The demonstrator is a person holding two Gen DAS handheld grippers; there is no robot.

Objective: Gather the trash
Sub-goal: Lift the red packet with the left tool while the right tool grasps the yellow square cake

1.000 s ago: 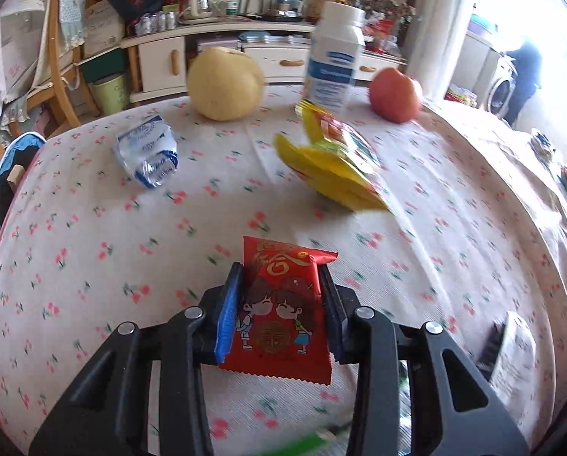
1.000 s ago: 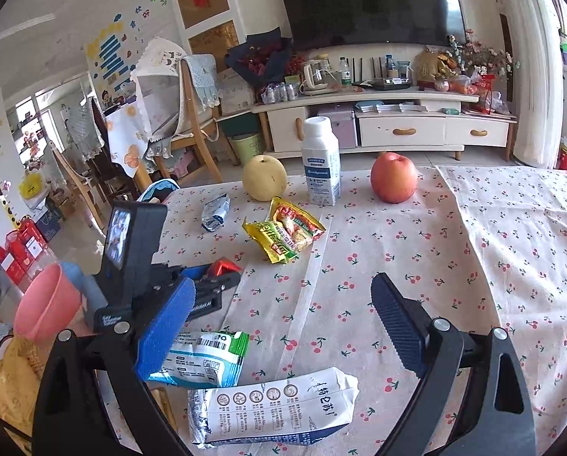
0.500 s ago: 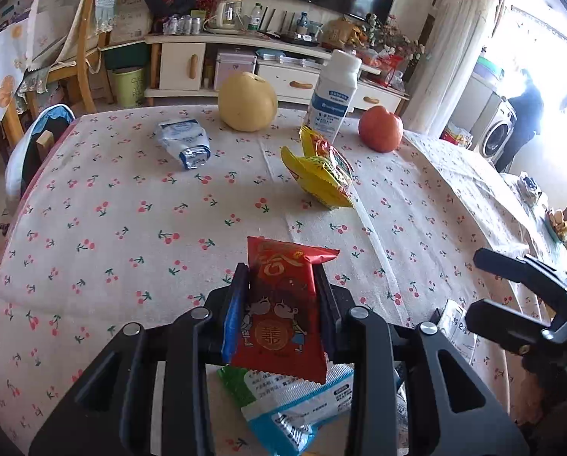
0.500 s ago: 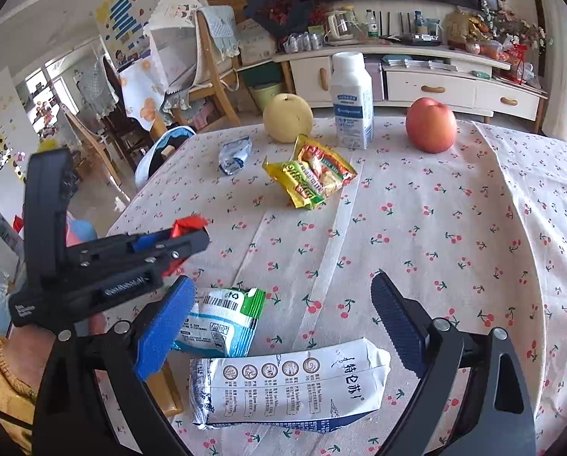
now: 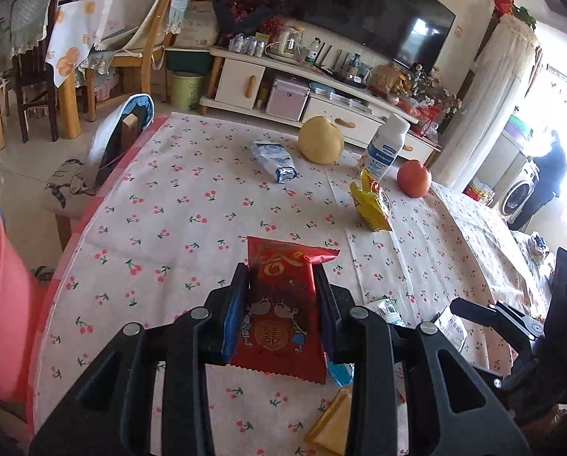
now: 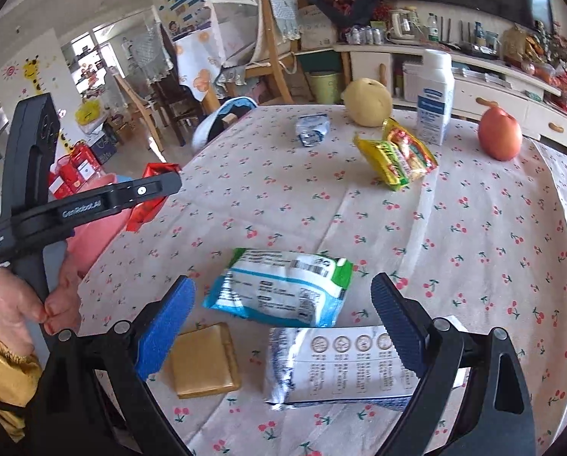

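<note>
Between the left claw (image 5: 279,319) pads: red wrapper (image 5: 283,304), clamped mid-body; light, crinkly, likely slippery. Right claw (image 6: 283,326) apart over blue-white packet (image 6: 283,288).

Dark TV (image 5: 367,15) above white cabinet (image 5: 245,79); wooden chairs (image 5: 138,49) left; bright daylight right

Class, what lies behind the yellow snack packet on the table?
Behind the yellow snack packet stand a pear and white bottle, whose lower corner it covers.

Red cartoon-printed snack packet (image 5: 279,315) upright between tool pads; yellow (image 6: 397,155), white-green (image 6: 283,288) wrappers flat on tablecloth.
</note>
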